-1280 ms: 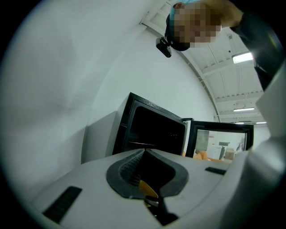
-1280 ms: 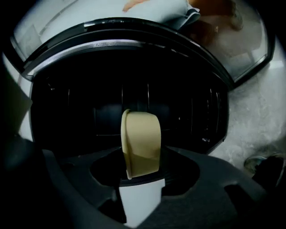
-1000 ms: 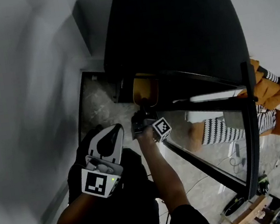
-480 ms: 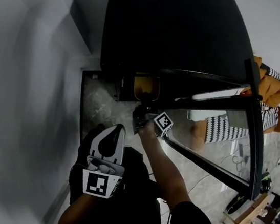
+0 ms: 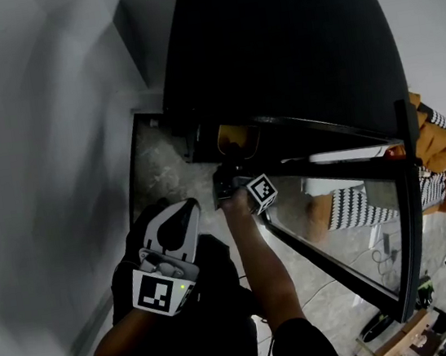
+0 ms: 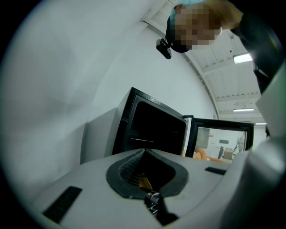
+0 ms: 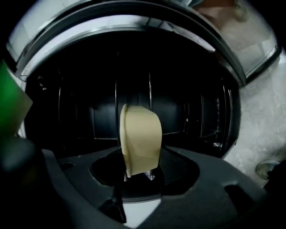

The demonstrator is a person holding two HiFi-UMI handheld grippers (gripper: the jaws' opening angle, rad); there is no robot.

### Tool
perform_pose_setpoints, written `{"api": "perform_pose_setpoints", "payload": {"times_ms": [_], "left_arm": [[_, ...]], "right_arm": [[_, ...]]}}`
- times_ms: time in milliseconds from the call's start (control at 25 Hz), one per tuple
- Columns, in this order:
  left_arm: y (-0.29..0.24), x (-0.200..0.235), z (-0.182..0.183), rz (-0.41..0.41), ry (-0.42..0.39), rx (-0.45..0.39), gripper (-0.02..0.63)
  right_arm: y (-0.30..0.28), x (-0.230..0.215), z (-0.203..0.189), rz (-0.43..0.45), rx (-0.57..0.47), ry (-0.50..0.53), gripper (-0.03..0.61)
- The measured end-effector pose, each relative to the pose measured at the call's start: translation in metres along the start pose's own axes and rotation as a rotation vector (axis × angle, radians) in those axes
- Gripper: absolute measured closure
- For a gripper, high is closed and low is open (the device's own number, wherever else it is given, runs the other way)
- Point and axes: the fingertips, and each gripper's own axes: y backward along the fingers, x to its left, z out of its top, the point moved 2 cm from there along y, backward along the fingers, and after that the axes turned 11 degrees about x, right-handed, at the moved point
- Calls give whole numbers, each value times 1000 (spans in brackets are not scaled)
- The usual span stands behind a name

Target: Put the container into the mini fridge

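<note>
1. Right gripper (image 5: 231, 164) has carried the pale yellow, round-topped plastic container (image 7: 139, 134) a little deeper into the mouth of the black mini fridge (image 5: 286, 41) than a second ago.
2. Its jaws are clamped on the container's lower end, with the dark ribbed interior behind.
3. Glass-fronted fridge door (image 5: 336, 223) stands swung open.
4. Left gripper (image 5: 182, 212) has its jaws together and empty, and is held back, well apart from the fridge.

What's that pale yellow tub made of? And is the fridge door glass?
The pale yellow, round-topped container, held in the right gripper, looks like matte plastic: smooth, opaque, no shine. The black-framed mini fridge door looks like glass: its pane is glossy, and a striped thing shows in it, whether seen through it or mirrored I cannot tell.
</note>
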Motion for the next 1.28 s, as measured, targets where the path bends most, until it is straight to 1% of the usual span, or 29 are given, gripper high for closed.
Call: {"api": "perform_pose_setpoints", "payload": {"times_ms": [240,320,440,560,680,840,1000,1160,1280], "left_arm": [[-2,1,-8,-14,12,38,609],[-3,1,-8,-15,14,42,609],[-3,3,-8,-15,13,40,609],[-4,6,-2,-3,10,17,609],[-4,6,-7,-7,17,37,609],[-3,6,-8,-4,20,36,609],[-3,6,-10,-3,23,37,609],[-4,6,-4,6,10,6,609],[-3,6,-9,2,21,37,609]], "right_arm": [[-6,0,9,26,-8,1,375],[-7,3,11,13,-7,2,374],[-10,6,14,8,-1,8,374],[-14,8,17,11,4,12,374],[-16,9,19,11,4,12,374],[-18,9,20,13,4,17,373],[-20,10,20,33,5,16,367],[-21,10,20,49,6,-2,362],[-21,9,20,56,6,-10,351]]}}
